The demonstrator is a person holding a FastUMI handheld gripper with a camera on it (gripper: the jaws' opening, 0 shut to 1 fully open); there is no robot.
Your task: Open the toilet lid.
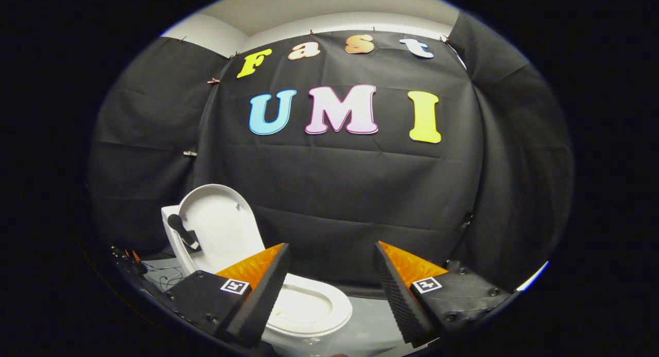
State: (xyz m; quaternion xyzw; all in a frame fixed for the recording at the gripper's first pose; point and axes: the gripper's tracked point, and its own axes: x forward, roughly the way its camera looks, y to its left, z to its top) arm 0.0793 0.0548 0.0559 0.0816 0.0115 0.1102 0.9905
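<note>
We see the gripper (329, 274) with its jaws spread wide apart and gripping nothing; open air and the black cloth wall (350, 192) show through the gap between them. The toilet (309, 308) stands just ahead of the jaws and mostly toward the left one, whose finger (260, 300) covers part of the bowl's near side. The toilet lid (219, 228) is raised, standing nearly upright at the back of the bowl and leaning away from us, its pale underside turned our way. It sits beyond the left jaw, well apart from both fingers. A short dark handle (183, 232) juts from the lid's left edge. Below the lid, the white seat ring (329, 321) lies flat on the bowl, its oval opening in plain sight between the left finger and the gap. The toilet rests on a pale grey floor (370, 326) that runs under the jaws. Some thin wires (167, 282) lie on the floor left of the toilet, beyond the left jaw.
</note>
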